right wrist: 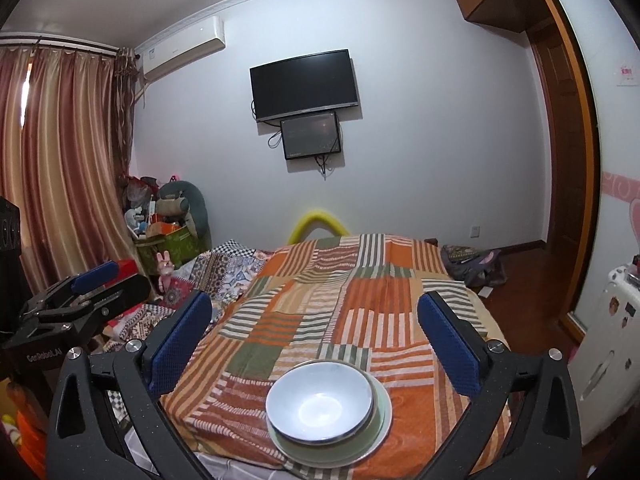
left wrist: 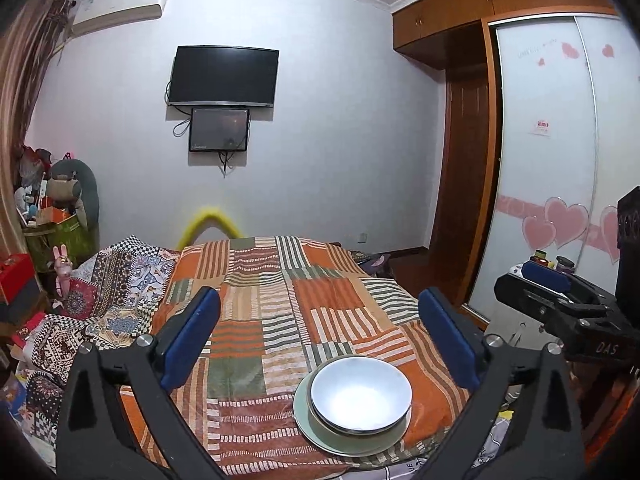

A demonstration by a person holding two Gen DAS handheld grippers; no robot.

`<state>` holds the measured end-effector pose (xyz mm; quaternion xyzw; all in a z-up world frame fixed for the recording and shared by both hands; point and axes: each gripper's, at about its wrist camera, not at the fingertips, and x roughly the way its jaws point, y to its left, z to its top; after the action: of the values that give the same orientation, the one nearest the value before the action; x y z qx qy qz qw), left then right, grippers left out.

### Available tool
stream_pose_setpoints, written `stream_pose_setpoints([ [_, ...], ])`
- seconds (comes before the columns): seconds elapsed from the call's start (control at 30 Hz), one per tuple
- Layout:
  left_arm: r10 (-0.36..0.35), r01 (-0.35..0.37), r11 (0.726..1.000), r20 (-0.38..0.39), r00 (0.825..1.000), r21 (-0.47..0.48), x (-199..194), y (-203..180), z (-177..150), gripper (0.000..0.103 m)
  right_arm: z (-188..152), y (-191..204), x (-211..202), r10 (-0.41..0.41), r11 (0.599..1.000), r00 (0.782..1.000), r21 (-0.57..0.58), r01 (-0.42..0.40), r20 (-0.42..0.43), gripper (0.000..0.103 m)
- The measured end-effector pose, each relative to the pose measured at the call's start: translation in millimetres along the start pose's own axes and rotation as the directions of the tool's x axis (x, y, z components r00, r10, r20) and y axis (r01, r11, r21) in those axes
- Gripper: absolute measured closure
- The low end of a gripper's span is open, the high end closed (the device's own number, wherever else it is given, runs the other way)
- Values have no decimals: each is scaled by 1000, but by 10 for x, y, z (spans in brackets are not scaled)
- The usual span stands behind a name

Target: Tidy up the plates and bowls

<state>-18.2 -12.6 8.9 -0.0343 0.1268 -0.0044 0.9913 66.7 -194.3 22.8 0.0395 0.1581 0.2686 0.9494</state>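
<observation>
A pale blue-white bowl (left wrist: 361, 394) sits in a stack on a light green plate (left wrist: 316, 432) near the front edge of the bed; a second rim shows under the bowl. The same bowl (right wrist: 320, 402) and plate (right wrist: 380, 428) show in the right wrist view. My left gripper (left wrist: 320, 340) is open and empty, above and behind the stack. My right gripper (right wrist: 316, 344) is open and empty, also above the stack. Each gripper shows at the edge of the other's view: the right gripper (left wrist: 560, 300) and the left gripper (right wrist: 80, 292).
The stack rests on an orange, green and striped patchwork bedspread (left wrist: 280, 300). A patterned quilt (left wrist: 100, 300) lies to the left. Boxes and toys (left wrist: 52, 220) crowd the far left corner. A wardrobe with sliding doors (left wrist: 560, 160) stands on the right. A white appliance (right wrist: 608, 340) stands at right.
</observation>
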Motion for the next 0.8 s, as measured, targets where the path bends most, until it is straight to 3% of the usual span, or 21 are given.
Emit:
stream_pose_setpoints([
  [0.8, -1, 0, 1000, -28, 1000, -25, 71, 38, -44, 1, -27, -20, -38, 0, 1000, 1000, 18, 0, -17, 0],
])
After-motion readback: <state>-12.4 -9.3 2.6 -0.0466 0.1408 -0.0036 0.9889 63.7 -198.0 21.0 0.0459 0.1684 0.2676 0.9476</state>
